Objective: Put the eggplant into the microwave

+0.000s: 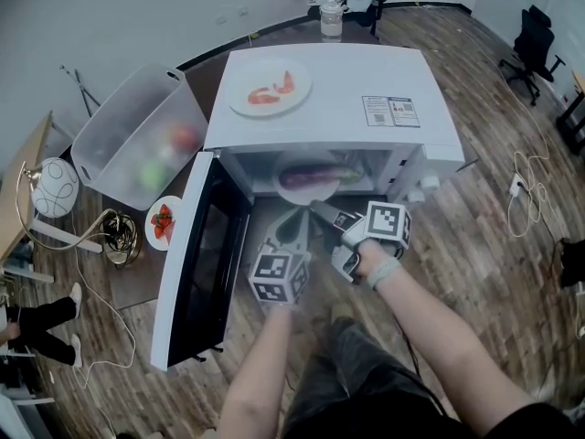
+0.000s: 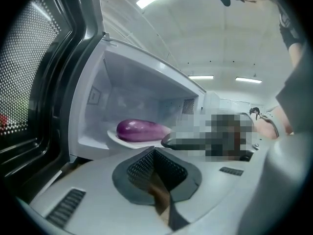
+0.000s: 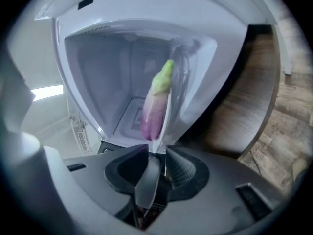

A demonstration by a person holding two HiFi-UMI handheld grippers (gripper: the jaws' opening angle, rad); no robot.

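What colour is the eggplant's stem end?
Pale green, on a purple eggplant; the right gripper view shows it best.

Three cameras looking at the open microwave [image 1: 347, 90]
The head view is looking steeply down; both gripper views are peering level into the cavity from near its front, the right one rolled sideways, all sharing the eggplant [image 2: 139, 130].

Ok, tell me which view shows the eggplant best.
The right gripper view: the eggplant shows close and whole, purple end to green stem. The left gripper view cuts off its stem end; the head view shows it small inside the microwave.
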